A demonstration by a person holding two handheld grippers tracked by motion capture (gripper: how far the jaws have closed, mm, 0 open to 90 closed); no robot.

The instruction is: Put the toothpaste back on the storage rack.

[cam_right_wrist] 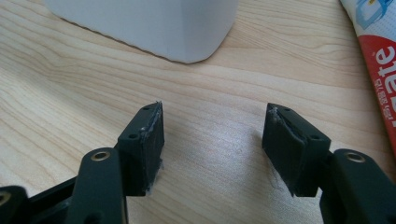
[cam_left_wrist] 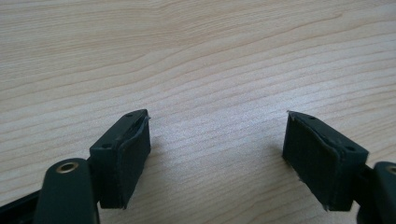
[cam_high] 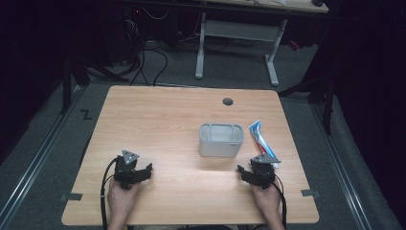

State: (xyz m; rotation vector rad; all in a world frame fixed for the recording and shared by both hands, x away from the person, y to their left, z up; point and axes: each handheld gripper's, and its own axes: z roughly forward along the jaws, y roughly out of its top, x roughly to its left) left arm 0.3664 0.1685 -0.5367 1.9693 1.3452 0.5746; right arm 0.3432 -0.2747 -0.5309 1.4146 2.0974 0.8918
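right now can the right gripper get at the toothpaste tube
Probably yes. The right gripper is open and empty, and the toothpaste tube lies flat just ahead of it, beside the grey container, with bare table between.

Matt pale wood-grain table [cam_high: 163,120], smooth grey plastic container [cam_high: 220,140], glossy toothpaste tube [cam_high: 261,136].

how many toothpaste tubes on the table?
1: the toothpaste tube lies flat right of the grey container, just ahead of the right gripper. The container's inside isn't fully visible.
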